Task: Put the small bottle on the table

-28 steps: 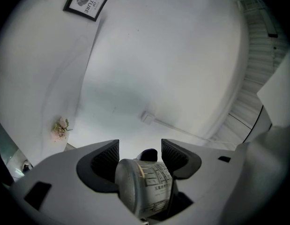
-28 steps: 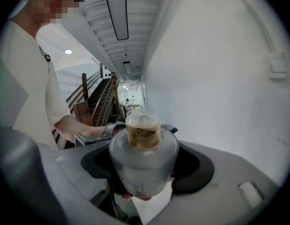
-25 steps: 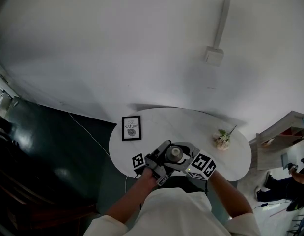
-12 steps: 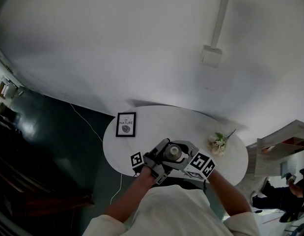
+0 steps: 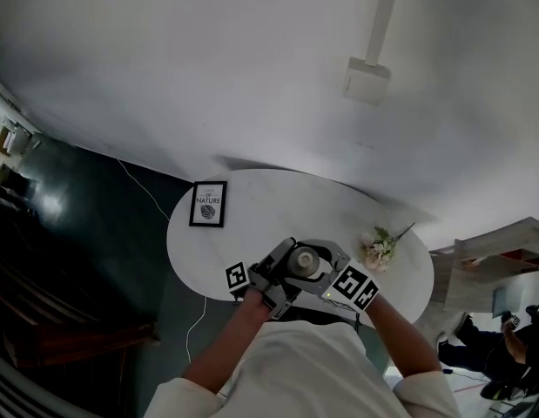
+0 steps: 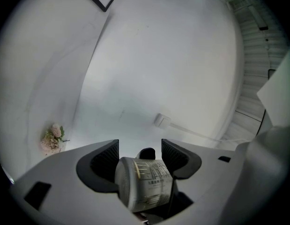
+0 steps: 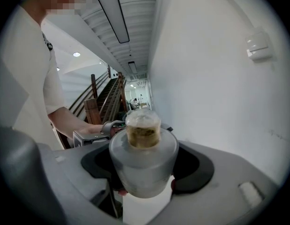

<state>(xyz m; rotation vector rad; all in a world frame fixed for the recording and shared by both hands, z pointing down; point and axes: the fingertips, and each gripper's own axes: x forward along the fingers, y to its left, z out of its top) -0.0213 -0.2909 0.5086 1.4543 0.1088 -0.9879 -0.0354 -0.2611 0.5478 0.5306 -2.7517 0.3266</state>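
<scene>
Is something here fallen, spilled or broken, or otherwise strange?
Nothing stands out. The small bottle is gripped by both the left gripper and the right gripper, with nothing spilled. On the table, the framed picture and the flower bunch look in order.

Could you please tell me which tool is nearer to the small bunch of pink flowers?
Right. The right tool is close beside the small pink flower bunch; the left tool sits farther away, beyond the small clear bottle that both hold.
</scene>
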